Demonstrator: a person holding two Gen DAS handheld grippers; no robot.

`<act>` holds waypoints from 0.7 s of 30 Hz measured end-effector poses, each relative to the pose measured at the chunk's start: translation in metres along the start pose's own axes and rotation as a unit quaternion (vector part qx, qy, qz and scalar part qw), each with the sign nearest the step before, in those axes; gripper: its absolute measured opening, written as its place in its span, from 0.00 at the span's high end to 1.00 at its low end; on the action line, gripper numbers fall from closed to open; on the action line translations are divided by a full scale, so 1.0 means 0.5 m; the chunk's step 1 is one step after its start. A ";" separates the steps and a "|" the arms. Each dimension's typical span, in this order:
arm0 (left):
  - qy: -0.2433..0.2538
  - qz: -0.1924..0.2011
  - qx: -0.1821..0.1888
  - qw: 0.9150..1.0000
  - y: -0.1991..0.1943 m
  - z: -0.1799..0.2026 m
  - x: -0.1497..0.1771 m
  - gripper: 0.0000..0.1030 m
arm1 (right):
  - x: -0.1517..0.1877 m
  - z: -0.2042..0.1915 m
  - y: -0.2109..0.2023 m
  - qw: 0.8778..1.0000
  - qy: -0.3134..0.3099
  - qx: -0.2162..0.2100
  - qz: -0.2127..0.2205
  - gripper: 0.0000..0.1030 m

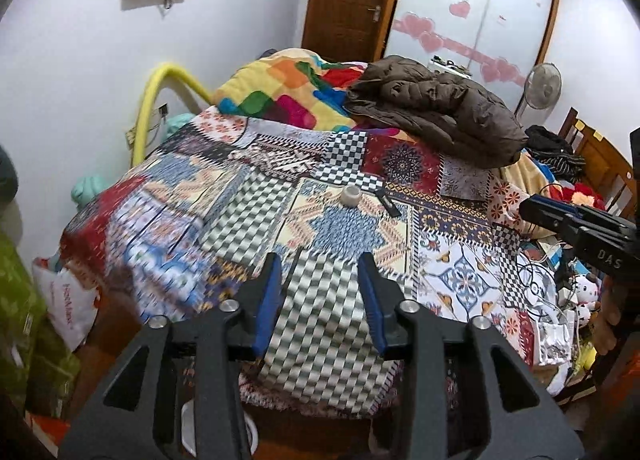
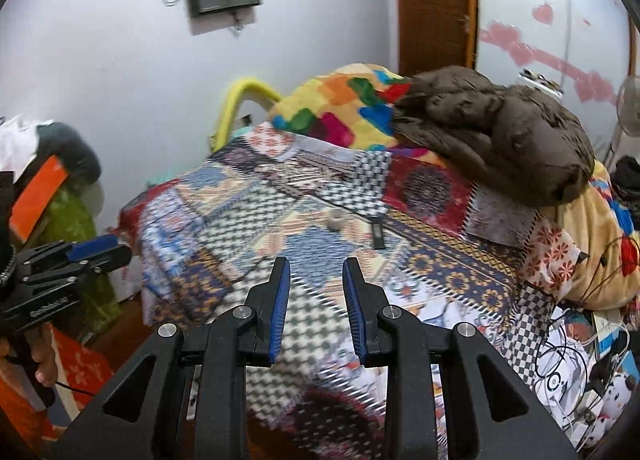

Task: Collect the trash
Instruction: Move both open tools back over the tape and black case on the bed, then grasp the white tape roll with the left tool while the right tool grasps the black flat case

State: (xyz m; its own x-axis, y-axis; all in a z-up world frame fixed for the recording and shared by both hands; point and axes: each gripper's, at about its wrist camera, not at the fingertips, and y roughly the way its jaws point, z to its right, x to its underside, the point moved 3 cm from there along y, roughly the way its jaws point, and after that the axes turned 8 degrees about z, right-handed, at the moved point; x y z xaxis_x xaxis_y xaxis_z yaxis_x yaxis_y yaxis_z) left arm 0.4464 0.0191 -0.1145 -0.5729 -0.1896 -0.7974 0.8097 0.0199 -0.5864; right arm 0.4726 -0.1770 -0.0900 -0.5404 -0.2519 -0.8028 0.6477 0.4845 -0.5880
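A small white tape roll lies on the patterned bedspread, with a flat black object just right of it. Both show blurred in the right wrist view: the roll and the black object. My left gripper is open and empty above the near edge of the bed, short of the roll. My right gripper is open and empty, also short of the roll. The right gripper shows at the right edge of the left wrist view; the left gripper shows at the left of the right wrist view.
A brown puffer jacket and a colourful blanket lie at the far end of the bed. Cables, toys and a foil packet clutter the right side. Bags stand on the floor at left. A white bin rim shows below.
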 end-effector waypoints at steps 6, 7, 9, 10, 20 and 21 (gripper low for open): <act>0.000 -0.025 0.013 1.000 0.136 0.020 -0.012 0.50 | 0.022 0.099 0.116 0.998 0.050 0.019 -0.020 0.44; 0.001 -0.029 0.013 0.999 0.159 0.021 -0.012 0.50 | 0.026 0.113 0.142 0.998 0.056 0.020 -0.029 0.44; 0.004 -0.038 0.011 0.999 0.206 0.024 -0.012 0.50 | 0.033 0.139 0.191 0.997 0.065 0.025 -0.041 0.44; 0.005 -0.042 0.012 0.999 0.230 0.025 -0.012 0.50 | 0.037 0.148 0.217 0.996 0.068 0.027 -0.047 0.44; 0.002 -0.082 0.021 0.996 0.422 0.019 0.017 0.50 | 0.078 0.177 0.445 0.994 0.061 0.021 -0.087 0.44; 0.002 -0.087 0.020 0.996 0.442 0.017 0.021 0.50 | 0.078 0.177 0.462 0.994 0.055 0.020 -0.089 0.45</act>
State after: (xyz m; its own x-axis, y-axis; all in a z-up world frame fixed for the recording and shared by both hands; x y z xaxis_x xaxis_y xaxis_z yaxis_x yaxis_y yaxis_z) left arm 0.6204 0.0131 -0.2515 -0.7049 -0.1826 -0.6854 0.7031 -0.0519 -0.7092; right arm 0.6486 -0.1488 -0.2655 -0.7019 -0.2361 -0.6720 0.5568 0.4065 -0.7244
